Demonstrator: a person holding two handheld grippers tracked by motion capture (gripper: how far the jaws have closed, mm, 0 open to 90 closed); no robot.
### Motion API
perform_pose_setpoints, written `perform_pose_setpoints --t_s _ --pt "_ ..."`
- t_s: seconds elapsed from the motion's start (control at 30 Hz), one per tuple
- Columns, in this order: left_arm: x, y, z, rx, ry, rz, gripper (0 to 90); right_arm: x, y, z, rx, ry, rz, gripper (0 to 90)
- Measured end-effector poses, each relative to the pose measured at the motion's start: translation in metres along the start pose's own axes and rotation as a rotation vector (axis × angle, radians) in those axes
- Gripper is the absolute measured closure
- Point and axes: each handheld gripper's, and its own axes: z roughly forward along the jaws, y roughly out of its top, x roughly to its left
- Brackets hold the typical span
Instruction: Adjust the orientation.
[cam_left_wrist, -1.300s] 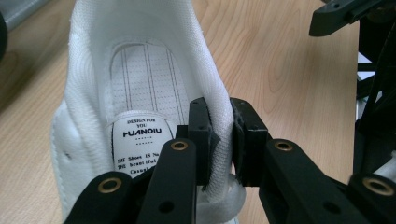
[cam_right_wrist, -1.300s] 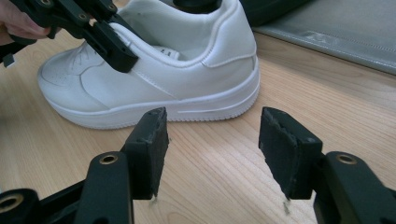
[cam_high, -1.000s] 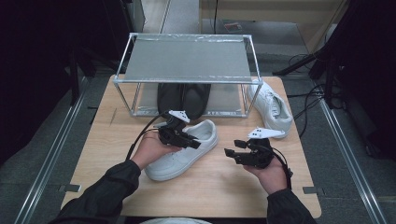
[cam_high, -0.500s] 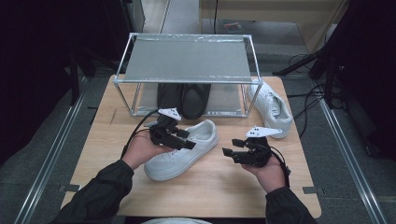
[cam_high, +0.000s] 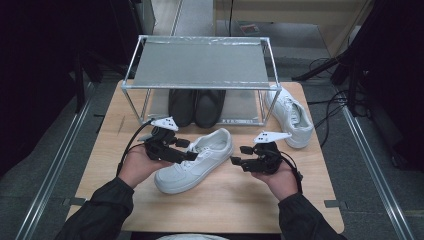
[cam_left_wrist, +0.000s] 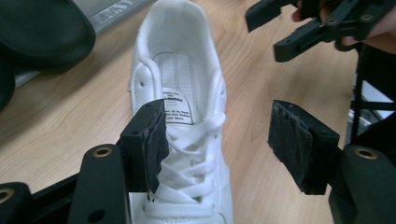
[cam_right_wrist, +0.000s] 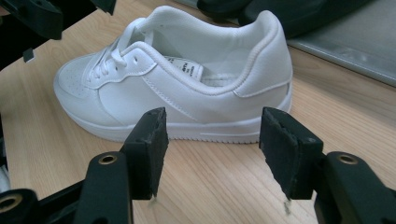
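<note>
While the high view takes in the whole wooden bench (cam_high: 225, 200), with a metal-framed rack (cam_high: 200, 65) at its far side, a pair of black shoes (cam_high: 196, 106) under the rack's shelf and a second white sneaker (cam_high: 290, 115) leaning at the rack's right post, the two gripper views bring out details of the white sneaker (cam_high: 196, 159) lying in the middle. From above it lies aslant, toe toward the person, heel toward the rack. The left gripper view looks down into its opening: a printed label on the tongue, crossed flat laces, a padded collar. The right gripper view shows its side instead, smooth white panels with stitched seams, a ribbed sole edge and small vent holes.

Over the laces, the left gripper (cam_high: 184, 152) has just been opening; its jaws stand wide apart, one pad above the lacing, not pressing it. Near the heel, the right gripper (cam_high: 241, 156) hangs over bare wood, jaws apart, nothing between them. Each jaw carries a rough black foam pad, frayed at the edges.
</note>
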Motion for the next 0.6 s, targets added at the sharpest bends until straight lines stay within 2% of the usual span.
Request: perform_pose_setpoints --t_s 0.2,0.3,0.6 --pt "-0.004 -0.013 -0.006 0.005 0.014 -0.020 38.4 0.001 0.007 0.009 0.012 0.027 -0.016 43.6" --pt "-0.004 -0.017 -0.007 0.004 0.030 -0.018 38.8 0.002 0.008 0.011 0.010 0.032 -0.021 43.7" --pt "-0.009 -0.034 -0.010 0.008 0.041 -0.031 40.2 0.006 0.014 0.020 0.022 0.054 -0.035 43.7"
